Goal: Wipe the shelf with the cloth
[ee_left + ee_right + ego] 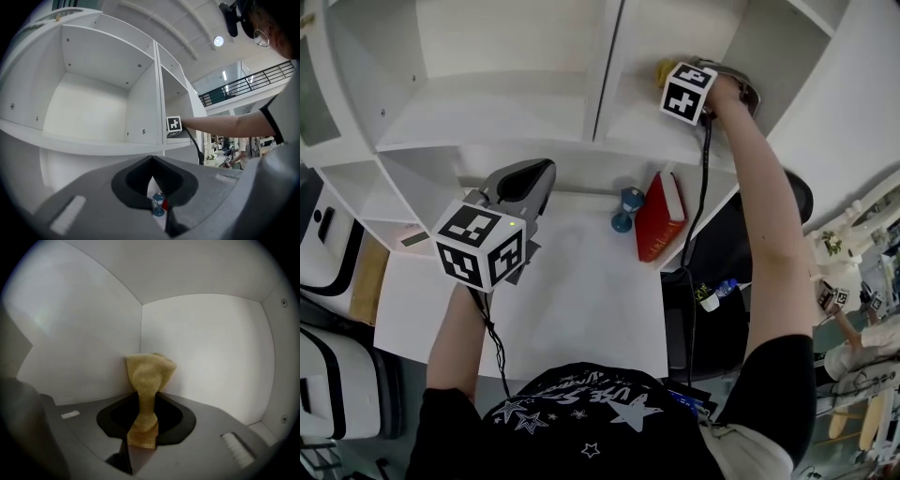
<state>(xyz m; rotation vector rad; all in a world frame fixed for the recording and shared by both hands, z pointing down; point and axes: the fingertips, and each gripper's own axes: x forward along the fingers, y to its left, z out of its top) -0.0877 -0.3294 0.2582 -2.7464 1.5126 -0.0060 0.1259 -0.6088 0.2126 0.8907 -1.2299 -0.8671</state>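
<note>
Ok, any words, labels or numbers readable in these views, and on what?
Black shirt: white lettering, seemingly starting "USE"; the rest too blurred to read.
Cubes on the left gripper and right gripper: square marker patterns only, no words.
Red book: no print legible.

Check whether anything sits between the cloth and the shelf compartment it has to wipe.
Nothing visible does. The right gripper is shut on the cloth, whose free end appears to press into the back corner of the shelf compartment. The walls around it look bare.
</note>
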